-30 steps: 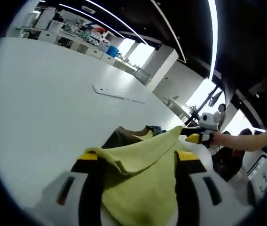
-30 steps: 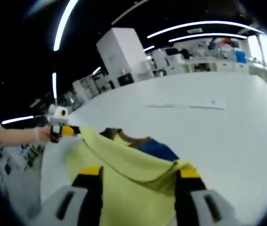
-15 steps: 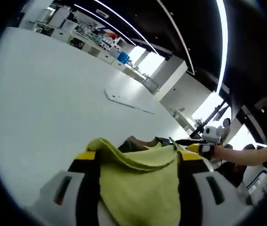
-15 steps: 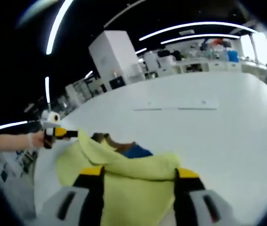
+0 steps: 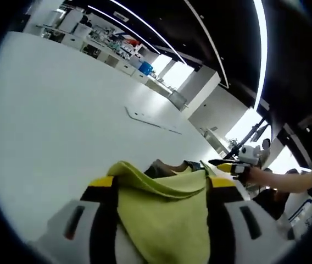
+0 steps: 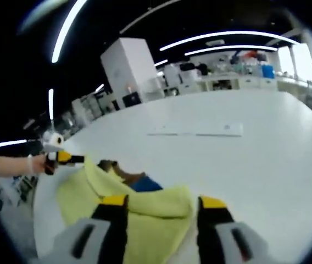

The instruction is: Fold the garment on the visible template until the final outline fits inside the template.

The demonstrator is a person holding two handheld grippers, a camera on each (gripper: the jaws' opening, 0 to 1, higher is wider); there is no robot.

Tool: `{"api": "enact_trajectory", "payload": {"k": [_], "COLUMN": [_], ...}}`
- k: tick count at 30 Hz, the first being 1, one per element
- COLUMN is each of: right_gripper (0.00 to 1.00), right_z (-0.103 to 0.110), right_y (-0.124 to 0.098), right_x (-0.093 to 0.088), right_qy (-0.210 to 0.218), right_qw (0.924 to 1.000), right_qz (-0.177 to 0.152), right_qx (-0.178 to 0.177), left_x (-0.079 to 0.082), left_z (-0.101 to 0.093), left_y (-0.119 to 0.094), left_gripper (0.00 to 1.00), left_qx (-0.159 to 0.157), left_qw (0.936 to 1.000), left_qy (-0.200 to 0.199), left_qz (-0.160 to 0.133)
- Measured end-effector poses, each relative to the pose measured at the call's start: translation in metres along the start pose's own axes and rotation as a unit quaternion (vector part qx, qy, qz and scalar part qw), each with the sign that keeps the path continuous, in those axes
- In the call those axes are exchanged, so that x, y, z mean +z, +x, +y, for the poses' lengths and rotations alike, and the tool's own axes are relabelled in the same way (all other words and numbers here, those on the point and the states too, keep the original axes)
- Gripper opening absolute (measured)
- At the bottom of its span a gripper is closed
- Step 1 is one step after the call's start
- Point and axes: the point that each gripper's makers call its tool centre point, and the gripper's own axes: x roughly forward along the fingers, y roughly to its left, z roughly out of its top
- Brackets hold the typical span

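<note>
A yellow-green garment (image 5: pixel 164 214) with brown and blue parts (image 5: pixel 170 165) hangs bunched between the jaws of my left gripper (image 5: pixel 160 186), which is shut on it. My right gripper (image 6: pixel 163 202) is likewise shut on the same garment (image 6: pixel 145 212), over the white table. In each view the other gripper comes in from the side, held by a hand: the right gripper (image 5: pixel 234 165) and the left gripper (image 6: pixel 58 158), with cloth running toward each. The template (image 5: pixel 149 117) (image 6: pixel 196 130) is a flat pale outline farther out on the table.
The white table (image 5: pixel 51 110) (image 6: pixel 255 148) stretches wide around the template. Benches, cabinets and equipment line the far edge of the room under long ceiling lights. A person's arm and white sleeve (image 5: pixel 310 176) are at the right.
Both views have shifted with the hands. The garment has sunk lower between the jaws and bunched up, and the two grippers now sit a little farther apart.
</note>
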Motion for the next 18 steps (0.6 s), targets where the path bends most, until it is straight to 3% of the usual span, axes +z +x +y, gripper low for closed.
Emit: {"api": "enact_trajectory", "payload": {"k": [4, 8, 15, 18], "right_gripper": [0.28, 0.26, 0.12, 0.04], "right_z": [-0.008, -0.021, -0.014, -0.022], "right_y": [0.008, 0.016, 0.022, 0.023], "right_x": [-0.007, -0.001, -0.005, -0.006], "right_qy": [0.004, 0.013, 0.031, 0.032], "right_qw": [0.9997, 0.9994, 0.9985, 0.9981], "right_qz": [0.025, 0.026, 0.045, 0.051], "right_qx": [-0.004, -0.017, -0.002, -0.007], "left_x": [-0.002, -0.001, 0.002, 0.003], "left_z": [-0.003, -0.001, 0.003, 0.005], "left_y": [-0.001, -0.001, 0.0, 0.001], "left_gripper": [0.6, 0.59, 0.55, 0.54], "left_qx": [-0.001, 0.0, 0.005, 0.007], "left_qw": [1.0, 1.0, 0.9998, 0.9997], "left_qy": [-0.003, -0.005, -0.019, -0.022], "left_qz": [0.002, 0.0, -0.005, -0.005]}}
